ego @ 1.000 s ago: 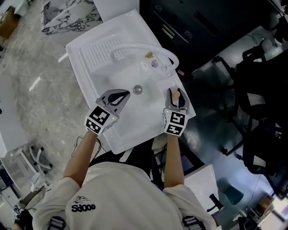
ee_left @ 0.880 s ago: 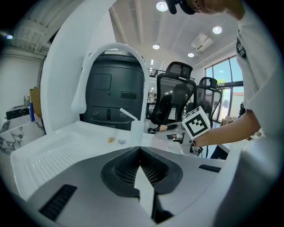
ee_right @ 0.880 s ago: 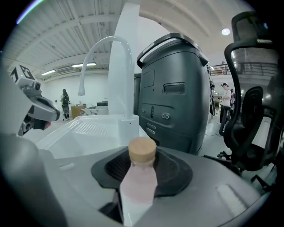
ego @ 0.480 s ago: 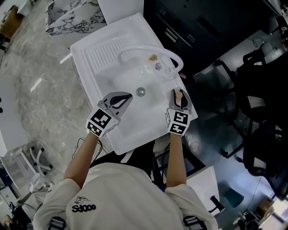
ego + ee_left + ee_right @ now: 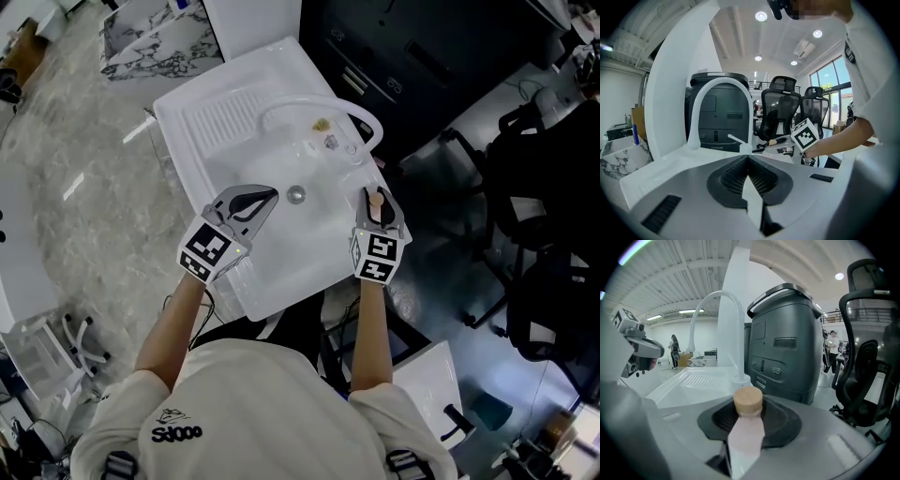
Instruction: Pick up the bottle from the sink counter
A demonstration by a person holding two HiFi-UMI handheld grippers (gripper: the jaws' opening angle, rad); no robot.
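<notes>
A pale pink bottle (image 5: 746, 432) with a round wooden cap (image 5: 748, 401) stands upright between the jaws of my right gripper (image 5: 749, 414). The pads press on its sides. In the head view that gripper (image 5: 376, 208) hangs over the right rim of the white sink (image 5: 216, 159), and the bottle (image 5: 375, 201) pokes out between its fingers. My left gripper (image 5: 255, 200) hovers over the basin's left side. Its jaw tips meet and hold nothing. In its own view the left gripper (image 5: 749, 180) looks across the basin at the right gripper's marker cube (image 5: 805, 134).
A white arched faucet (image 5: 319, 101) rises at the sink's back, with small items (image 5: 330, 141) by its base and a drain (image 5: 296, 195) in the basin. A dark grey machine (image 5: 787, 343) stands behind. Black office chairs (image 5: 544, 187) crowd the right side.
The right gripper with the bottle has drifted slightly rightwards along the sink's right rim. The left gripper has stayed put over the basin.
</notes>
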